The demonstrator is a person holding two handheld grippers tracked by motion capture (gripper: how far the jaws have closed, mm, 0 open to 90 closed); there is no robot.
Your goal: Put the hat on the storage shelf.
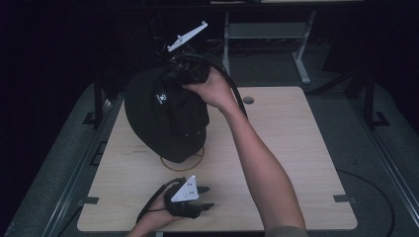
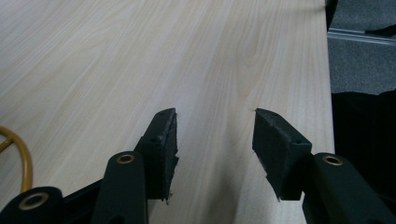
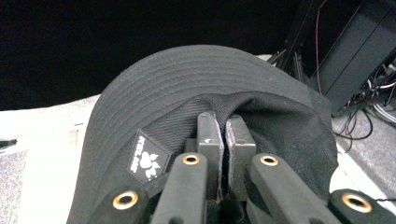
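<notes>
A black bucket hat (image 1: 163, 116) with a small white paw-print patch hangs above the left middle of the light wood table (image 1: 286, 148). My right gripper (image 1: 185, 69) is shut on the hat's fabric at its top. In the right gripper view the jaws pinch the crown cloth (image 3: 261, 112) just under the stitched brim, beside the patch (image 3: 145, 161). My left gripper (image 1: 207, 197) rests low near the table's front edge, open, with bare wood between its pads (image 2: 164, 149).
A thin yellow ring (image 1: 197, 160) lies on the table under the hat; part of that ring (image 2: 23, 161) curves in at the left of the left gripper view. Beyond the table's far edge stand a desk frame (image 1: 301, 54) and cables. The table's right edge (image 2: 327, 93) drops to grey floor.
</notes>
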